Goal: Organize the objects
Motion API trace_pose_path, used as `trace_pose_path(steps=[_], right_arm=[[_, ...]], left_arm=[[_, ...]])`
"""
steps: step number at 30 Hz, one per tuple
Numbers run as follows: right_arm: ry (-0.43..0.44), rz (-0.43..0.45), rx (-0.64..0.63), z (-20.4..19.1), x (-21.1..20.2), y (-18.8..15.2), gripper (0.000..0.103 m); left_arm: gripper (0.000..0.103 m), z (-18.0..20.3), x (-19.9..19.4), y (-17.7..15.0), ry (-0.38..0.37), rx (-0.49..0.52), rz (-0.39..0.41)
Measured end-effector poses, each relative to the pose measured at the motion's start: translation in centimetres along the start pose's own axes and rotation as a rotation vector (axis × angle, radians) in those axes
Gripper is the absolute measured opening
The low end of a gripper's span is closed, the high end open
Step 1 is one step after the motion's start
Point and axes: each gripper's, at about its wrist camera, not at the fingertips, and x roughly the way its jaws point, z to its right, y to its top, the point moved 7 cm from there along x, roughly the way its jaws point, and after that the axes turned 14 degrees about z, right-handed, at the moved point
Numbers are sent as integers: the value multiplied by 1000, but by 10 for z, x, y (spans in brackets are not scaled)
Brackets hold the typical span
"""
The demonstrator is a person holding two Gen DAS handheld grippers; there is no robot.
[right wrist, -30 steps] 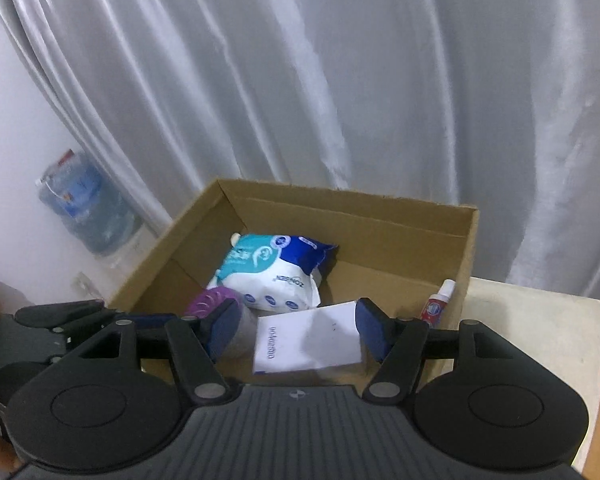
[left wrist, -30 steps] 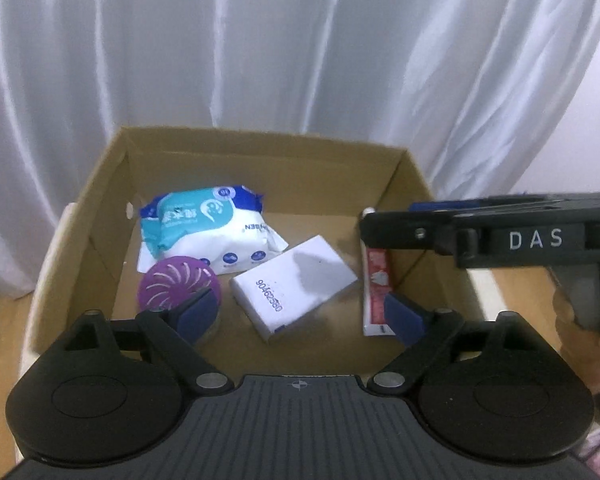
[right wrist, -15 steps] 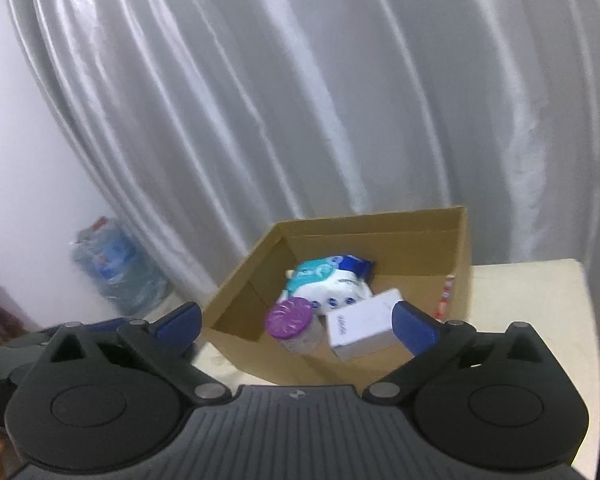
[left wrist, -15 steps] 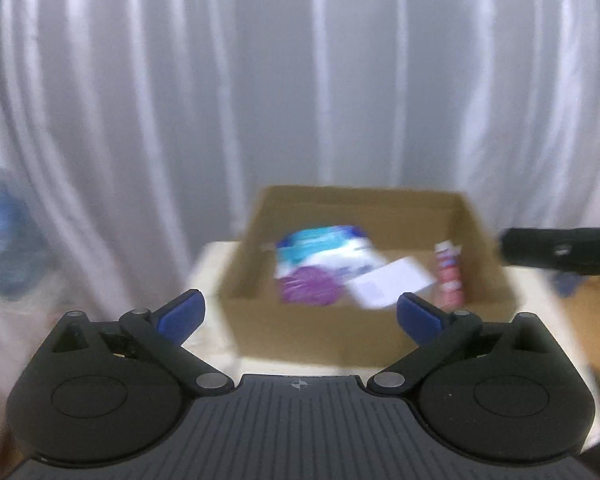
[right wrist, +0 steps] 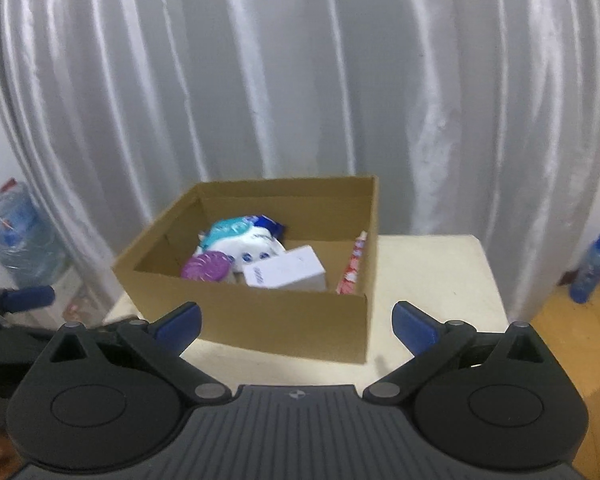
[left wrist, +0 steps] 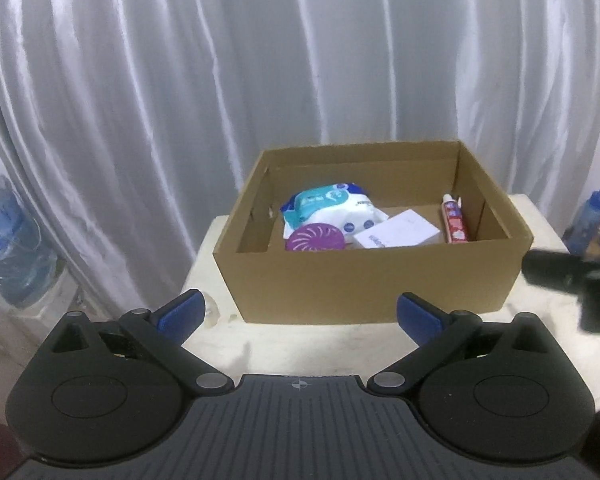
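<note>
- The cardboard box [left wrist: 364, 280] sits mid-frame on the cream table [left wrist: 312, 344] in the left wrist view, holding four items; no loose items show on the visible tabletop, so the sorting looks finished or nearly so.
- Inside: a wet-wipes pack [left wrist: 328, 208] at the back left, a purple round air freshener [left wrist: 315, 239] in front of it, a white carton [left wrist: 398, 235] centre.
- The toothpaste tube [left wrist: 454, 220] lies along the box's right wall, cap toward the back, long axis running front to back.
- The left gripper [left wrist: 298, 312] and the right gripper [right wrist: 296, 322] both stand spread wide and empty, short of the box.
</note>
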Motion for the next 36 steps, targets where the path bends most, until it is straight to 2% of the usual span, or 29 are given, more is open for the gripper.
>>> trace_pose_path(steps=[4,9,36], right_arm=[[-37,-35,6,1,5,-14,103],[-54,-60,2,3,8,-23,103],[-59,-104,15,-1,20,-27,103]], left_arm=[[102,5,-5,-3,-40,-10,-15],[103,4,0,-7,-53,-19,-53],[102,0,8,-12,-56,-31,-97]])
